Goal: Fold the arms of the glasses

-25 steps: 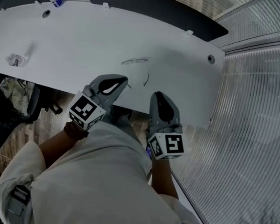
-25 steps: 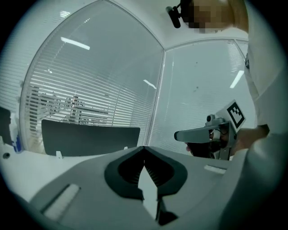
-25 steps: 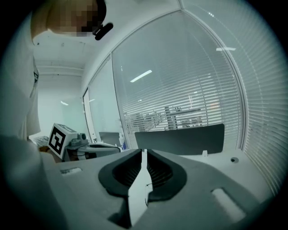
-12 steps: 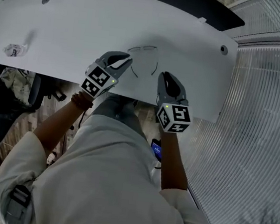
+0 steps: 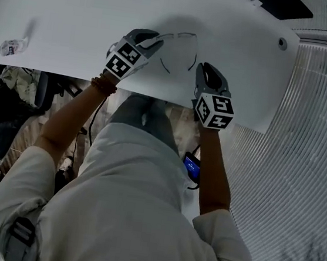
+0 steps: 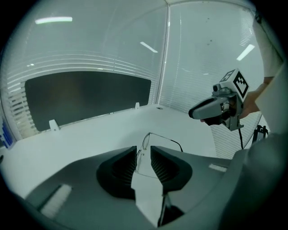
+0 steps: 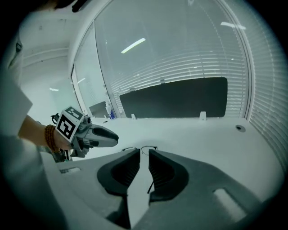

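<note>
Thin wire-rimmed glasses [image 5: 179, 39] lie on the white table [image 5: 82, 22] with both arms unfolded, pointing toward me. My left gripper [image 5: 157, 39] is at the left lens. In the left gripper view its jaws are opening, and that end of the glasses [image 6: 143, 143] sits in the gap of the left gripper [image 6: 144, 152], untouched by the pads. My right gripper [image 5: 203, 68] is at the right arm's end. Its jaws are opening a little around a narrow gap. In the right gripper view the dark arm tip [image 7: 150, 185] lies loose inside the right gripper [image 7: 144, 155], and the lenses [image 7: 142, 148] lie just beyond it.
A crumpled wrapper [image 5: 8, 47] lies far left on the table. A cable hole [image 5: 282, 44] sits near the right corner. A dark panel [image 7: 175, 101] runs along the far edge. The table's near edge [image 5: 156, 96] is just behind both grippers.
Both grippers came down from near my body onto the table and reached the glasses, one at each side. The left jaws went from closed to wide apart.
</note>
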